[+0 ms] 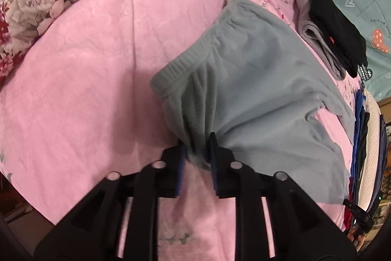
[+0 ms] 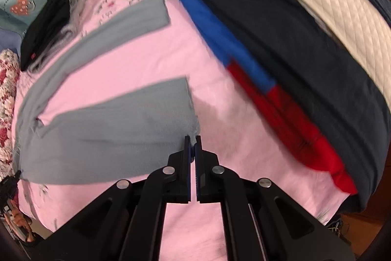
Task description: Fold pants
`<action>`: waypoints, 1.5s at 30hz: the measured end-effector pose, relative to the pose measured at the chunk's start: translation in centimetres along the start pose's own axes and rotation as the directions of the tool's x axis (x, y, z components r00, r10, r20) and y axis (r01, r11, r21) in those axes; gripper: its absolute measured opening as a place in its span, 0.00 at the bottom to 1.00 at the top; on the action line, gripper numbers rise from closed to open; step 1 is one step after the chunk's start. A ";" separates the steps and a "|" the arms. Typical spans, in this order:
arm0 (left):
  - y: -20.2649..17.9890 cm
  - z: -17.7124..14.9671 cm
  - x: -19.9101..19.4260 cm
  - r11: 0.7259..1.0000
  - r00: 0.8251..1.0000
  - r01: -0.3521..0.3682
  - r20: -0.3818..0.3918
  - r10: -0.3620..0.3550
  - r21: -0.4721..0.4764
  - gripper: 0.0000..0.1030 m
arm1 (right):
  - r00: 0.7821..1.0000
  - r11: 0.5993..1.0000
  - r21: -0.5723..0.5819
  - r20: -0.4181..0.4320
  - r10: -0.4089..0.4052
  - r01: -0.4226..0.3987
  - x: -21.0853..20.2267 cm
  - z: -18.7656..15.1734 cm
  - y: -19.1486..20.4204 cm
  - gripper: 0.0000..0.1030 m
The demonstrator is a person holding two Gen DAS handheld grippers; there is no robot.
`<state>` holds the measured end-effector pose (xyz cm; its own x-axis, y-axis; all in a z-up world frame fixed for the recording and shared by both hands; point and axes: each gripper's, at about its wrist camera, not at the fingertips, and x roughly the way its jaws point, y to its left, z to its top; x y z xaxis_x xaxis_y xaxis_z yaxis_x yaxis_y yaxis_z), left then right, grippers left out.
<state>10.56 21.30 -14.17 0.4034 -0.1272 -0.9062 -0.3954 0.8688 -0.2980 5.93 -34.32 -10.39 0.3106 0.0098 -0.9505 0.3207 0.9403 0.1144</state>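
1. Two tools are gripping the grey pants [image 1: 246,80]: the left tool [image 1: 197,151] is pinching bunched waist fabric.
2. The right tool [image 2: 193,140] is clamping a leg's hem corner.
3. The pants are lying spread on the pink bedspread [image 1: 85,80], legs apart.
4. Folded dark clothes [image 1: 339,28] are sitting just beyond.

left wrist: close, over waistband | right wrist: close, over hem | shared: pants [image 1: 244,80], blanket [image 1: 85,89]

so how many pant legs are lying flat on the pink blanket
2: the near leg, its hem corner pinched in the right gripper, and the far leg, spread apart beside the black folded clothes.
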 end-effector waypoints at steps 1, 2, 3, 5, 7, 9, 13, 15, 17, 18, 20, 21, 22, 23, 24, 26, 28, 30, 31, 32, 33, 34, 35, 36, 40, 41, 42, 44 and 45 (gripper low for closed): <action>-0.1 -0.1 -0.9 1.000 1.000 -0.016 0.025 0.015 0.018 0.55 | 0.999 0.998 -0.035 -0.021 -0.050 0.049 0.8 -0.2 0.5 0.05; -0.1 -0.4 -2.0 0.999 0.998 -0.026 0.059 0.025 0.027 0.59 | 0.995 0.994 -0.052 -0.026 -0.096 0.095 1.0 -0.4 0.7 0.15; -0.1 -0.4 -3.5 0.999 0.994 -0.039 0.106 0.035 0.033 0.63 | 0.991 0.989 -0.064 -0.014 -0.135 0.134 0.7 -0.3 1.0 0.21; -0.3 0.1 -6.0 0.998 0.984 -0.052 0.173 0.044 0.043 0.64 | 0.986 0.984 -0.085 0.073 -0.148 0.154 -1.6 0.6 1.7 0.37; -1.8 2.1 -7.6 0.996 0.980 -0.036 0.199 0.018 0.084 0.66 | 0.980 0.985 -0.096 0.158 -0.125 0.141 -4.0 2.4 2.6 0.45; -3.7 4.9 -6.8 0.989 0.988 0.004 0.151 -0.026 0.145 0.69 | 0.976 0.988 -0.112 0.205 -0.079 0.103 -5.1 5.1 3.8 0.48; -6.8 10.4 -1.2 0.973 0.996 0.077 0.027 -0.085 0.217 0.68 | 0.983 0.985 -0.170 0.184 0.028 0.004 -1.5 12.9 6.5 0.48; -7.4 12.0 2.0 0.972 0.998 0.065 -0.039 -0.057 0.227 0.61 | 0.983 0.984 -0.168 0.183 -0.034 0.065 1.4 16.2 7.1 0.48; -7.7 12.7 4.8 0.972 0.994 0.051 -0.108 -0.027 0.229 0.35 | 0.990 0.980 -0.181 0.127 -0.065 0.088 4.3 18.5 7.5 0.48; -7.7 12.8 6.0 0.972 0.989 0.051 -0.147 -0.017 0.231 0.21 | 0.992 0.979 -0.178 0.097 -0.084 0.100 5.4 18.8 7.4 0.47; -7.7 12.3 7.3 0.968 0.985 0.048 -0.173 -0.005 0.245 0.19 | 0.994 0.980 -0.164 0.031 -0.107 0.110 7.4 19.4 7.0 0.45; -7.7 12.2 7.4 0.966 0.988 0.037 -0.156 0.003 0.258 0.19 | 0.995 0.982 -0.160 0.008 -0.101 0.101 8.0 19.6 6.9 0.45; -7.9 12.2 7.6 0.963 0.989 0.034 -0.149 0.006 0.266 0.19 | 0.996 0.984 -0.157 -0.008 -0.088 0.086 8.4 19.6 6.8 0.45; -7.9 12.2 7.7 0.963 0.989 0.029 -0.145 0.011 0.269 0.19 | 0.998 0.987 -0.152 -0.026 -0.060 0.055 8.8 19.6 6.6 0.42; -7.9 12.3 7.7 0.964 0.990 0.026 -0.142 0.012 0.265 0.19 | 0.999 0.990 -0.143 -0.034 -0.022 0.017 9.0 19.5 6.4 0.35; -8.0 12.2 7.7 0.965 0.990 0.021 -0.137 0.015 0.261 0.19 | 1.000 0.989 -0.147 -0.027 0.011 -0.015 8.8 19.3 6.5 0.08; -8.0 11.9 7.6 0.963 0.991 0.014 -0.130 0.022 0.269 0.19 | 1.000 0.989 -0.146 -0.017 -0.002 0.000 8.5 19.0 6.7 0.05; -8.2 11.5 7.5 0.961 0.992 0.009 -0.126 0.027 0.278 0.19 | 1.000 0.992 -0.125 -0.003 -0.016 0.015 8.0 18.9 6.7 0.04; -8.2 11.4 7.4 0.960 0.992 0.010 -0.124 0.026 0.280 0.19 | 1.000 0.994 -0.108 0.014 -0.028 0.030 7.4 18.7 6.3 0.04; -8.1 11.4 7.4 0.960 0.992 0.012 -0.124 0.024 0.280 0.19 | 0.999 0.995 -0.090 0.024 -0.041 0.043 7.0 18.7 5.8 0.03; -8.0 11.3 7.4 0.960 0.992 0.016 -0.124 0.020 0.280 0.19 | 0.997 0.994 -0.079 0.033 -0.077 0.079 6.9 18.7 5.3 0.03; -8.1 11.3 7.4 0.960 0.992 0.017 -0.124 0.018 0.281 0.19 | 0.996 0.994 -0.070 0.031 -0.081 0.083 6.9 18.6 4.7 0.03; -8.0 11.3 7.4 0.957 0.992 0.017 -0.127 0.021 0.288 0.19 | 0.998 0.996 -0.062 0.005 -0.058 0.059 7.3 18.4 4.3 0.03; -8.0 11.3 7.3 0.956 0.991 0.015 -0.132 0.025 0.294 0.19 | 0.999 0.997 -0.056 -0.006 -0.054 0.054 7.7 18.3 4.1 0.03; -7.7 11.9 4.9 0.941 0.992 -0.013 -0.113 0.054 0.338 0.35 | 0.992 0.983 -0.138 0.027 -0.121 0.123 7.6 17.8 5.3 0.06; -7.5 12.4 4.1 0.937 0.995 -0.027 -0.084 0.060 0.349 0.44 | 0.988 0.977 -0.148 0.040 -0.147 0.152 7.0 17.6 5.6 0.14; -7.5 13.1 3.2 0.932 0.996 -0.052 -0.051 0.075 0.358 0.63 | 0.981 0.970 -0.152 0.073 -0.181 0.191 5.8 17.1 5.9 0.16; -7.8 15.2 2.6 0.910 0.993 -0.106 -0.002 0.117 0.400 0.69 | 0.970 0.964 -0.170 0.165 -0.179 0.207 2.8 15.5 6.9 0.27; -8.3 16.1 2.9 0.896 0.992 -0.114 0.001 0.126 0.430 0.69 | 0.972 0.969 -0.183 0.196 -0.132 0.169 1.2 14.3 7.2 0.29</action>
<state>28.29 21.48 -9.46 0.3510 -0.0168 -0.9362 -0.0449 0.9984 -0.0348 21.41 -32.37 -6.52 0.4350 -0.1814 -0.8820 0.1990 0.9746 -0.1024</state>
